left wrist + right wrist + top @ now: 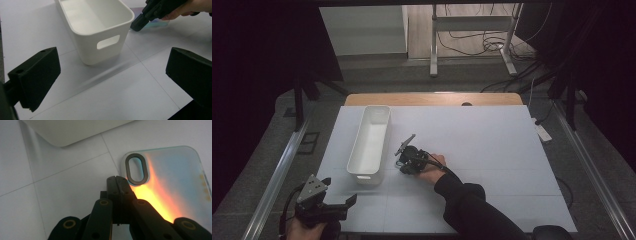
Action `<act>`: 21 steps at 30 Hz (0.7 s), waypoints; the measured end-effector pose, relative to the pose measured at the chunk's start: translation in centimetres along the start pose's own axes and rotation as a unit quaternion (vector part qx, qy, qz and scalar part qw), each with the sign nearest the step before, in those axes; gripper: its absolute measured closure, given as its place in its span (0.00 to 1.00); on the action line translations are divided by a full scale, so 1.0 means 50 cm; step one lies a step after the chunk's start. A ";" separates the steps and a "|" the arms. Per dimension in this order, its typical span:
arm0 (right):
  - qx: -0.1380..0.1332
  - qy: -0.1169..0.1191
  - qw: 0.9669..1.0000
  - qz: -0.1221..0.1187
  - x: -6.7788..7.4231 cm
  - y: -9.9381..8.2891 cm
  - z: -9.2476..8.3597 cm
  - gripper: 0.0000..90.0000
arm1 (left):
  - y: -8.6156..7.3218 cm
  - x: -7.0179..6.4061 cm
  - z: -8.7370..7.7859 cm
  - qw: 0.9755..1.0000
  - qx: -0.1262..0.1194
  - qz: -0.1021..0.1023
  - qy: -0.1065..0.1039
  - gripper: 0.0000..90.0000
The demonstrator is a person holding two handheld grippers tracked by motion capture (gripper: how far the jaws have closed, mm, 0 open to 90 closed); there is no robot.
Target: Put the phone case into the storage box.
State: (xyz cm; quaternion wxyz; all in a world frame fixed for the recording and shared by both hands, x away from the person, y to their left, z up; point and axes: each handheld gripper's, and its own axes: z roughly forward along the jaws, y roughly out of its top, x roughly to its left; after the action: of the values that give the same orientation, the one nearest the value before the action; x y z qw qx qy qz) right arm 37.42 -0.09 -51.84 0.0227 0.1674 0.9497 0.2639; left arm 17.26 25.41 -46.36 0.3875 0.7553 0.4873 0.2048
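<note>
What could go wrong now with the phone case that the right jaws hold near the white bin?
1. The right gripper pinches the phone case only at its edge beside the camera cutout, so the case might swing or slip out.
2. The white bin stands close by; the case's free end could knock its rim.
3. The left gripper is open and far off, so it cannot steady the case.

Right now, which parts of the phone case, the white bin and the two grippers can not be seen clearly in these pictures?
- Phone case: its lower part is hidden behind the right gripper in the right gripper view; its right side is cut off by the frame edge. Whether the shut jaws pinch its edge is unclear.
- White bin: its far end is cut off by the top edge of the left gripper view.
- Left gripper: partly cut off by the bottom edge of the high view.
</note>
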 end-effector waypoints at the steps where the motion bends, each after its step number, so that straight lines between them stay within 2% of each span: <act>1: 0.001 -0.002 1.000 0.002 -0.003 0.001 0.000 0.99 | 0.000 0.000 0.000 1.000 0.000 0.000 0.000 0.00; 21: -0.008 -0.025 0.999 0.037 -0.052 -0.002 -0.004 0.99 | 0.001 -0.001 0.002 1.000 0.004 0.003 -0.001 0.00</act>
State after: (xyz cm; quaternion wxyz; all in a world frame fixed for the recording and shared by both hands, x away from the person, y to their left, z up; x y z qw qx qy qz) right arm 39.83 -1.14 -51.81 0.0384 0.2084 0.9398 0.2680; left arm 17.32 25.30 -46.37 0.3843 0.7589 0.4850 0.2030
